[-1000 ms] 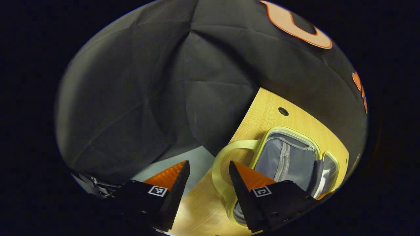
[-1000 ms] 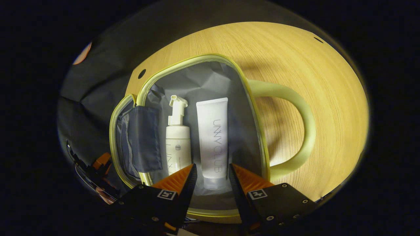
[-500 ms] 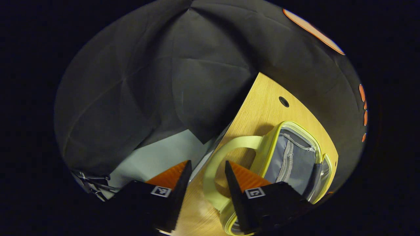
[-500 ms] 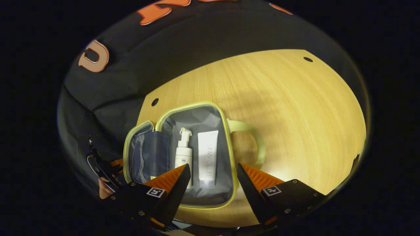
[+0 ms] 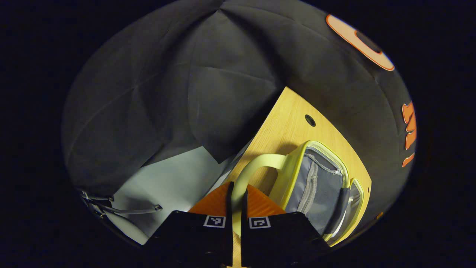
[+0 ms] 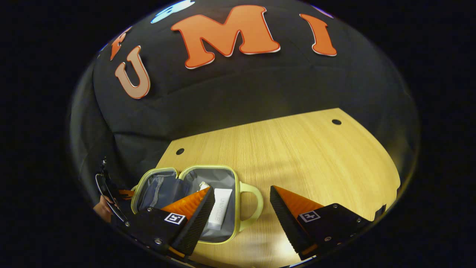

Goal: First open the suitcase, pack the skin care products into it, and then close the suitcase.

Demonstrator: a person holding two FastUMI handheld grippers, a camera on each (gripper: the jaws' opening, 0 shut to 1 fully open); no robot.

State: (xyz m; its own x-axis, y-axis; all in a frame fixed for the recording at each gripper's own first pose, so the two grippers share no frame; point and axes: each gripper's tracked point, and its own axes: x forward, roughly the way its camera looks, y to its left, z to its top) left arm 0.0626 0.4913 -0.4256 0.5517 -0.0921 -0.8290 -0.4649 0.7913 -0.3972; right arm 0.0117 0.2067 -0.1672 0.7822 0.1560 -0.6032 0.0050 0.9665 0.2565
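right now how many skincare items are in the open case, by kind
white tube: 1
white pump bottle: 1, mostly hidden behind the right gripper
total: 2, both lying in the yellow-trimmed case

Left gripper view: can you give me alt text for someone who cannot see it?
The left gripper is shut on the pale yellow handle of an open suitcase lying on a wooden table. The grey lining with a zipped pocket faces up, and black cloth hangs behind.
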